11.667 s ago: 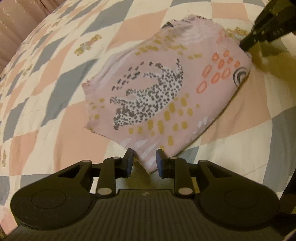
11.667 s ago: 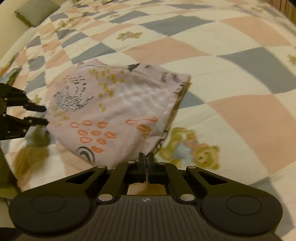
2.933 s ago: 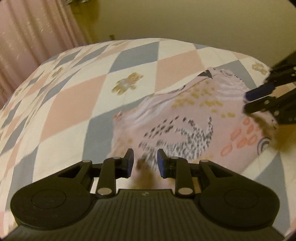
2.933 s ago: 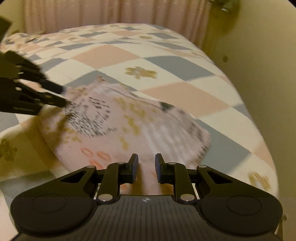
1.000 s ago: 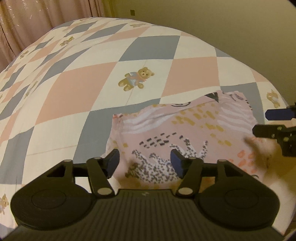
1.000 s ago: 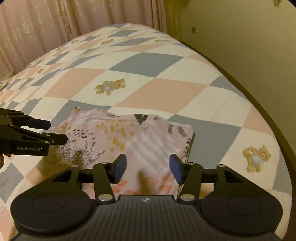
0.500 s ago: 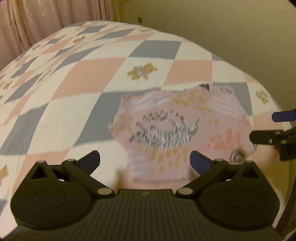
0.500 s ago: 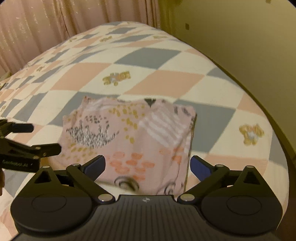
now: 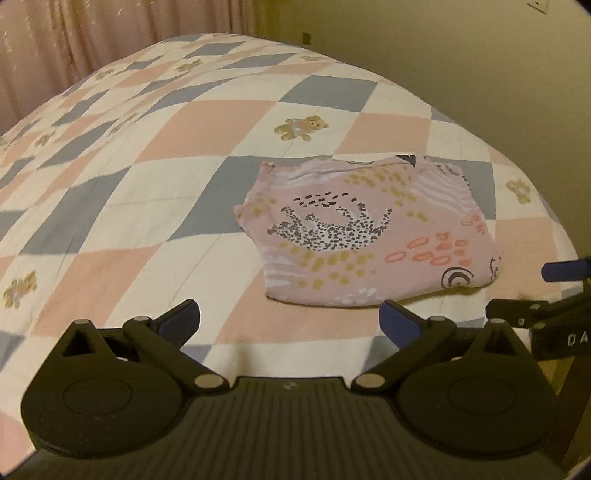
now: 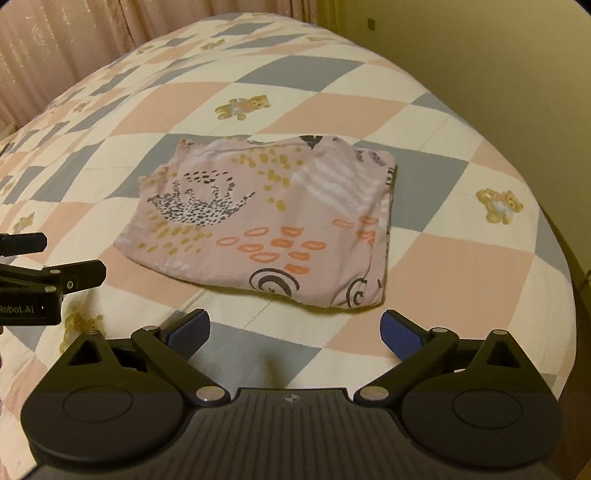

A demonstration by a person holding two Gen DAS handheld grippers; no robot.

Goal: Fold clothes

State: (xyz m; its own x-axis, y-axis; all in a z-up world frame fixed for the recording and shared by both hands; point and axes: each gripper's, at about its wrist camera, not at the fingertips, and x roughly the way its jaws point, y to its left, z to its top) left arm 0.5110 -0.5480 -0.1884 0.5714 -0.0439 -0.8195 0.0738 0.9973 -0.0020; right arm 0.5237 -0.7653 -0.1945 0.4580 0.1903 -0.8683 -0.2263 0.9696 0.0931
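Note:
A pink patterned garment [image 9: 365,229] [image 10: 266,218], printed with a spotted leopard and orange rings, lies folded into a compact rectangle on the quilt. My left gripper [image 9: 290,321] is wide open with nothing between its fingers, held back from the garment's near edge. My right gripper [image 10: 295,330] is also wide open and holds nothing, just short of the fold's near edge. Each gripper shows at the other view's side: the right gripper [image 9: 524,291] and the left gripper [image 10: 70,258], both open and clear of the cloth.
The bed carries a checked quilt [image 9: 207,122] [image 10: 461,266] in pink, grey and cream with teddy bear prints. Pink curtains [image 10: 66,33] hang behind the bed. A plain wall [image 9: 461,51] runs along the right, and the bed's edge drops away there.
Both grippers have opened from nearly shut to wide open and pulled back from the garment. The garment now lies flat and still, free of both grippers.

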